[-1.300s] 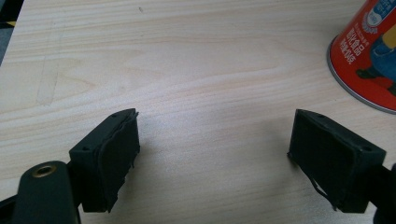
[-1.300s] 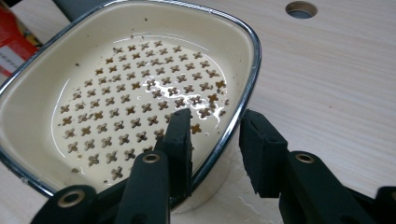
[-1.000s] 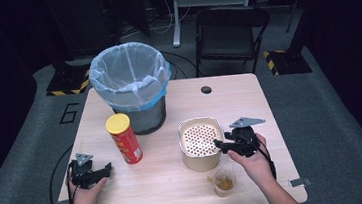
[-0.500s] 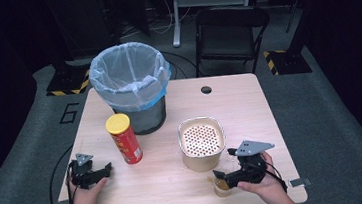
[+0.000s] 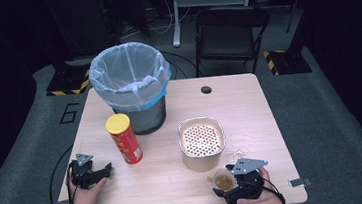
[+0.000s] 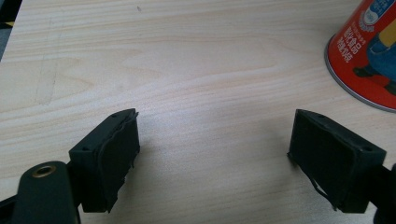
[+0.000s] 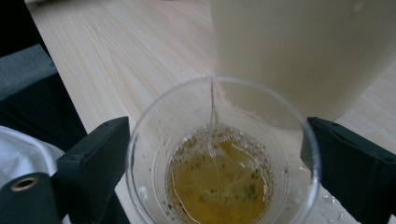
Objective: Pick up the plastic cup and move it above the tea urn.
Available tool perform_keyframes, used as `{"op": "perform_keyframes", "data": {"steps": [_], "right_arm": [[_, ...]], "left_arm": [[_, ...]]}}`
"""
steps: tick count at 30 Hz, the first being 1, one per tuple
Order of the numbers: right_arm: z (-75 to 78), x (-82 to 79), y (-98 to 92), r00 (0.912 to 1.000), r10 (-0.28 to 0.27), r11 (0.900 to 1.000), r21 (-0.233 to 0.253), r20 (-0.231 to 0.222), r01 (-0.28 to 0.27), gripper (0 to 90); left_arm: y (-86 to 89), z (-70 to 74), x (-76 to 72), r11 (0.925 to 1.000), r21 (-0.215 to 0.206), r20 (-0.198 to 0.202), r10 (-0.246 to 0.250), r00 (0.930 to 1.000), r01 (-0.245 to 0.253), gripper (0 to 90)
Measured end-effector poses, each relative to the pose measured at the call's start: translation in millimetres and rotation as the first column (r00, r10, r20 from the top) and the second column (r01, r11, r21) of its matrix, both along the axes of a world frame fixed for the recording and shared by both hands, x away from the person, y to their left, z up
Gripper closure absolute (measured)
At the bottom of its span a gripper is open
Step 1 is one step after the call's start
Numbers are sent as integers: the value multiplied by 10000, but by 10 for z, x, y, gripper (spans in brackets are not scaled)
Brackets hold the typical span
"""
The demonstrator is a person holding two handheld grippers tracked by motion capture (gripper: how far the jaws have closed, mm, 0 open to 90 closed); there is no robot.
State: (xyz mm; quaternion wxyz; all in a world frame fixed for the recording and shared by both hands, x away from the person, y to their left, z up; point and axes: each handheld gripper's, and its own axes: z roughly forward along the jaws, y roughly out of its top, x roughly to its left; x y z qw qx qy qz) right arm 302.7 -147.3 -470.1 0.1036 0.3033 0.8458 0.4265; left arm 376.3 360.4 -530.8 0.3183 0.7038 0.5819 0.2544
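Observation:
A clear plastic cup (image 5: 223, 181) with amber liquid and bits in it (image 7: 219, 186) stands near the table's front edge, just in front of a beige container (image 5: 202, 150) topped by a perforated strainer. My right gripper (image 5: 227, 187) is open, and in the right gripper view (image 7: 215, 158) one jaw stands on each side of the cup, close to its rim. At the front left my left gripper (image 5: 104, 170) rests low over bare wood, open (image 6: 215, 154) with nothing between its jaws. A red chip can (image 5: 124, 139) with a yellow lid stands upright to its right (image 6: 364, 51).
A grey bin (image 5: 129, 84) lined with a pale blue bag stands at the back left of the wooden table (image 5: 249, 105). Small spills lie beside the beige container (image 7: 299, 51). A black folding chair (image 5: 230, 32) stands beyond the far edge.
My right gripper has pulled back from beside the beige container to the front edge and now straddles the cup. The left gripper has stayed where it was.

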Motion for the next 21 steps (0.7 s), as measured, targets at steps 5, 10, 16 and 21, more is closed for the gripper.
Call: {"op": "perform_keyframes", "data": {"steps": [5,10,16,21], "right_arm": [[-177,-12,29,9998,-56,9983,-579,172,66,146],[-166,-24,35,9985,-2,9992,-404,552,24,246],[-146,-57,50,9963,65,9992,-388,855,-32,287],[-153,-41,29,9964,79,9996,-264,839,-57,301]], "left_arm": [[0,0,0,10000,2,2,2,10000,-2,156],[0,0,0,10000,5,7,2,10000,-2,155],[0,0,0,10000,1,7,-3,10000,3,156],[1,0,1,10000,-5,10,-15,10000,15,156]]}}
